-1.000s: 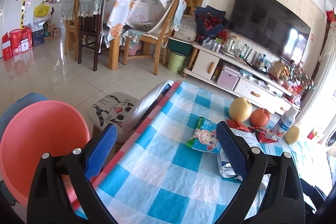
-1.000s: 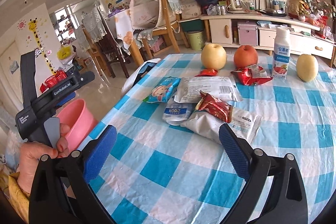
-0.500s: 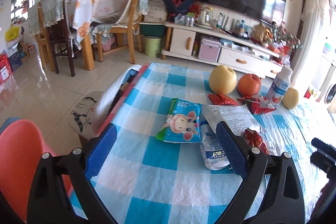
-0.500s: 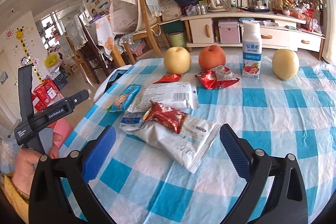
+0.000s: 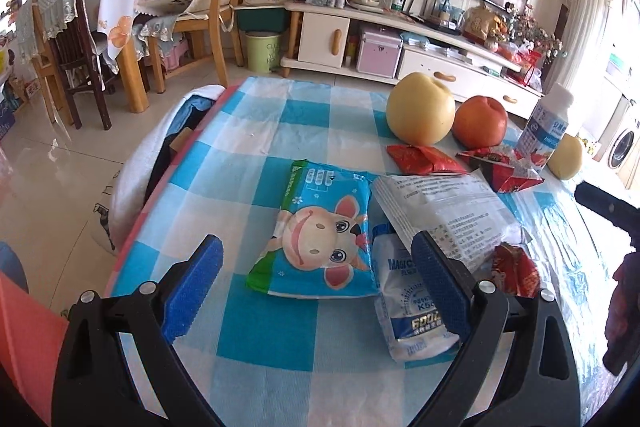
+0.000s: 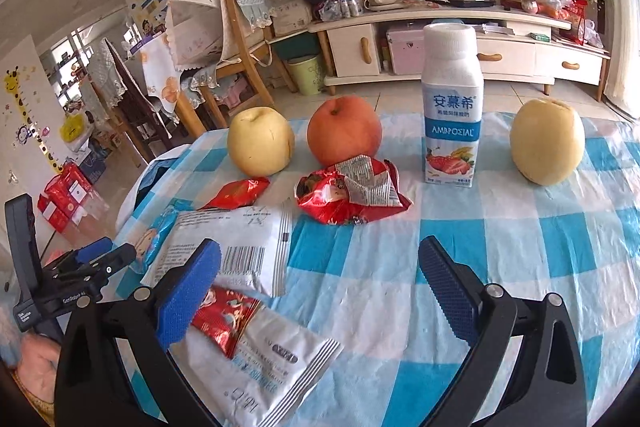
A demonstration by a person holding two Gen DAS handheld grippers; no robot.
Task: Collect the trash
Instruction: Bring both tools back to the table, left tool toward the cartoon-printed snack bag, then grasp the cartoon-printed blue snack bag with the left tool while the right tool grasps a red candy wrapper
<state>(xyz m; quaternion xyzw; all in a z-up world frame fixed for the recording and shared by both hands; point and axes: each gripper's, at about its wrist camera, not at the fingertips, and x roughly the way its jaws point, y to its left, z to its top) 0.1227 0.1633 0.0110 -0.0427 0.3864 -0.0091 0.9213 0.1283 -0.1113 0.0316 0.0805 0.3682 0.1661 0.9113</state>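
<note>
Several wrappers lie clustered on your blue-and-white checked tabletop (image 5: 256, 339), and both tools are empty. Your left gripper (image 5: 316, 287) hovers with jaws spread wide around the blue cartoon-cow wipes packet (image 5: 320, 239); the small white-and-blue sachet (image 5: 408, 311) lies partly under its right pad, touching the packet, so closing now may drag both or pinch only an edge. Beside them sits the flat white printed pouch (image 5: 444, 211), with a small red foil wrapper (image 5: 516, 271) at its near corner. Your right gripper (image 6: 320, 291) has jaws spread too, over bare cloth, with the crumpled red-and-silver wrapper (image 6: 352, 191) ahead of it. Behind that wrapper, the red apple (image 6: 344, 131) and upright white yogurt bottle (image 6: 452, 103) stand close; an overshoot could roll the fruit or topple the bottle.
</note>
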